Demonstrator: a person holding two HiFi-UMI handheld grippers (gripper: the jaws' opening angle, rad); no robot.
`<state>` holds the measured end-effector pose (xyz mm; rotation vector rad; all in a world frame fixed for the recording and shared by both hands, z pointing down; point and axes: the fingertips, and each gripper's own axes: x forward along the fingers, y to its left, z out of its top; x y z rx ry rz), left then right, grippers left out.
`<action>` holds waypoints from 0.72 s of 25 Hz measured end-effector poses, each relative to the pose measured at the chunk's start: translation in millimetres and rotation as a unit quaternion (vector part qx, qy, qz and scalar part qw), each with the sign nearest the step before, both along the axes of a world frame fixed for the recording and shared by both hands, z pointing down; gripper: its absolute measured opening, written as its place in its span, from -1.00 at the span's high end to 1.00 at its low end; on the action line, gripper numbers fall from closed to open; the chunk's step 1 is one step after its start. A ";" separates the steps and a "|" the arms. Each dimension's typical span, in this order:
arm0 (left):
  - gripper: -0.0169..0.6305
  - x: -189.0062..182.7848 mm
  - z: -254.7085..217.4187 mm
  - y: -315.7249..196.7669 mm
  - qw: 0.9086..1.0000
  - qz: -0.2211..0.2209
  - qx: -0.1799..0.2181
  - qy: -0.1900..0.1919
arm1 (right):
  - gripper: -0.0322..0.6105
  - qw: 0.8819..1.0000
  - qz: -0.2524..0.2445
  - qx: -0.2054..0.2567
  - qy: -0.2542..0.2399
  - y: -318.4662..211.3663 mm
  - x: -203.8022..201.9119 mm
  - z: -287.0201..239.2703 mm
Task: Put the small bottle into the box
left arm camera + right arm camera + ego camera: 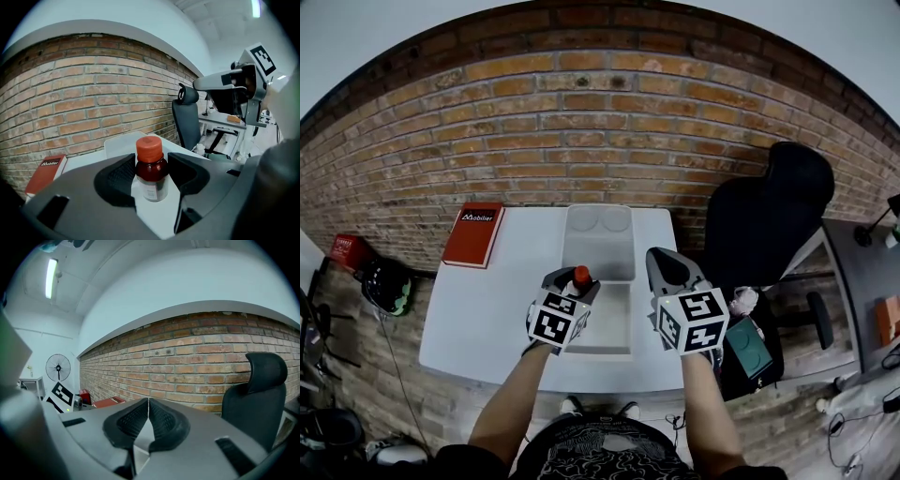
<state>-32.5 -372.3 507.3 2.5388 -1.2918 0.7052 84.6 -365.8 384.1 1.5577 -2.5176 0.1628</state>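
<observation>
A person stands at a white table (483, 323) set against a brick wall (581, 122), a handheld gripper in each hand. The left gripper (578, 284) is clamped on the small bottle (152, 178), a dark brown bottle with an orange-red cap (149, 149) and a pale label. The bottle stands upright between the two black ribbed pads (123, 176), one pressing on each side of its body below the cap.

From the head view, the bottle sits over the near left edge of the clear plastic box (617, 323), which lies open at the middle of the table. The box's see-through lid (600, 239) is folded back toward the wall. Whether the bottle touches the box or hangs above it cannot be told.

The right gripper (148, 412) holds nothing: its jaws are pressed together, pad against pad, with only a thin seam between them. It hovers just beside the right edge of the box, level with the left gripper, its marker cube (692, 322) turned toward the camera.

A red book (473, 234) lies at the far left corner of the table, well apart from the box. A black office chair (769, 216) stands to the right of the table. A standing fan (57, 367) shows at the far end of the wall in the right gripper view.
</observation>
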 end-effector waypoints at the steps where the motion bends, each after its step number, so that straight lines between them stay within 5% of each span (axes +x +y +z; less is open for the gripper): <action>1: 0.23 2.9 3.4 0.3 1.000 0.007 -0.001 -0.002 | 0.83 1.000 -0.002 -0.001 0.001 1.3 -2.5 1.3; 18: 0.23 45.7 61.8 9.9 0.990 0.128 -0.021 -0.052 | 0.83 1.000 0.013 -0.019 0.011 12.1 0.8 17.3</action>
